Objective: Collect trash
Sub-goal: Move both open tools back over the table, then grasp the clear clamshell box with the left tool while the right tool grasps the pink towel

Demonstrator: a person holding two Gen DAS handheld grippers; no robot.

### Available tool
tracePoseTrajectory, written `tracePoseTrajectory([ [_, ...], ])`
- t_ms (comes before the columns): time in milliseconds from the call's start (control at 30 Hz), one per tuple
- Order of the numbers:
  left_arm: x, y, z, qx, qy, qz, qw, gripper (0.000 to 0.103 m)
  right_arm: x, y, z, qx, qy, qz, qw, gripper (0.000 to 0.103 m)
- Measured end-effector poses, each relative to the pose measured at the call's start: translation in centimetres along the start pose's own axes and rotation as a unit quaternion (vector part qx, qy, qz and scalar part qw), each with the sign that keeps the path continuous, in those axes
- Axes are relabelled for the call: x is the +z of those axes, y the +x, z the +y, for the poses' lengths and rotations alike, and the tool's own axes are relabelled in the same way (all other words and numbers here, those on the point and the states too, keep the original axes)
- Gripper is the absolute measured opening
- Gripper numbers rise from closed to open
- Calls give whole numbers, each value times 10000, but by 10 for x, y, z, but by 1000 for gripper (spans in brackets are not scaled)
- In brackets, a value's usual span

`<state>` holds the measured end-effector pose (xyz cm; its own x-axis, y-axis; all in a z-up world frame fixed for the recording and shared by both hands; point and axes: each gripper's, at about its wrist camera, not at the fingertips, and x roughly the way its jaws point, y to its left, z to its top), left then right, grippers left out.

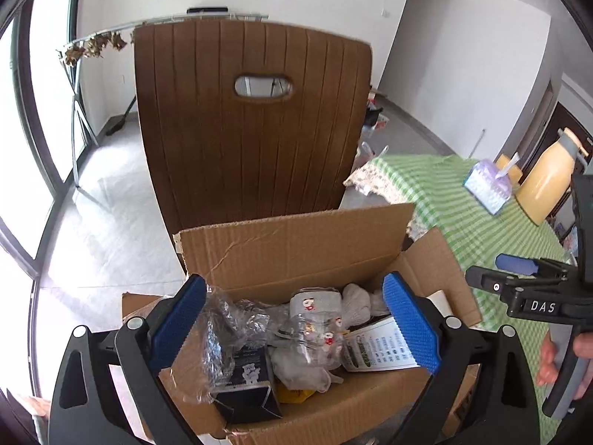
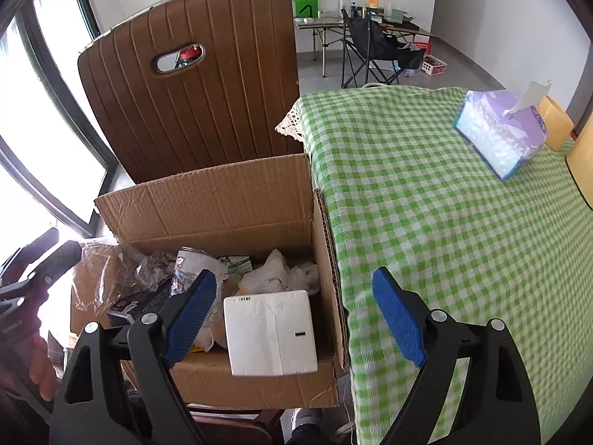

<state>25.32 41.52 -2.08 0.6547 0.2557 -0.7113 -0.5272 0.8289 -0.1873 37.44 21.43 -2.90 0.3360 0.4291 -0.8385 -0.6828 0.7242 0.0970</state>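
We count one cardboard box [image 2: 237,200] of corrugated board, flaps raised, standing on the seat of one brown ribbed chair [image 1: 252,118] with an oval handle slot in its back. The box sits just beside one table under a green-and-white checked cloth [image 2: 444,222] with a lace edge.

Inside the box we note the trash [image 1: 296,337]: crumpled clear plastic film, one small dark carton, one printed paper sheet, several wads of white tissue, and one flat white square packet [image 2: 270,333] resting against the near wall.

On the cloth stand one soft purple tissue pack [image 2: 500,133] and, in the left wrist view, one yellow jug [image 1: 548,181].

We record two grippers with blue ridged pads. The left gripper [image 1: 296,333] hangs above the box, jaws spread wide, nothing between them. The right gripper [image 2: 296,319] straddles the box's edge and the cloth, jaws wide, gripping nothing.
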Motion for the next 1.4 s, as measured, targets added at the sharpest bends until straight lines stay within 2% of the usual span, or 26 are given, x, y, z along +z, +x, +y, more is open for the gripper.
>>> tracePoseTrajectory([
  [167, -4, -36, -24, 210, 304, -333, 9988, 95, -14, -32, -16, 52, 166, -296, 9994, 83],
  [300, -3, -72, -49, 174, 407, -754, 9962, 95, -33, -78, -43, -18, 290, -820, 9962, 83],
  [400, -8, -102, -82, -91, 472, -1104, 9927, 95, -59, -119, -76, -216, 397, -1277, 9908, 83],
  [500, -17, -117, -118, -427, 606, -1167, 9904, 95, -93, -156, -119, -427, 697, -1518, 9850, 86],
  [633, -31, -124, -187, -895, 936, -1101, 9855, 95, -145, -200, -185, -734, 1314, -1685, 9741, 86],
  [800, -56, -121, -273, -1443, 1304, -826, 9774, 95, -218, -247, -273, -1476, 2113, -1677, 9516, 86],
  [1067, -87, -115, -371, -1849, 1833, -519, 9641, 95, -316, -294, -362, -1988, 3155, -1665, 9128, 86],
  [1167, -92, -112, -400, -2007, 1934, -403, 9595, 95, -335, -305, -382, -2033, 3379, -1701, 9031, 86],
  [1233, -94, -108, -419, -2141, 1990, -308, 9558, 95, -339, -310, -395, -2091, 3398, -1709, 9009, 86],
  [1400, -90, -80, -473, -2360, 2222, -124, 9459, 95, -333, -311, -427, -2178, 3473, -1719, 8958, 86],
])
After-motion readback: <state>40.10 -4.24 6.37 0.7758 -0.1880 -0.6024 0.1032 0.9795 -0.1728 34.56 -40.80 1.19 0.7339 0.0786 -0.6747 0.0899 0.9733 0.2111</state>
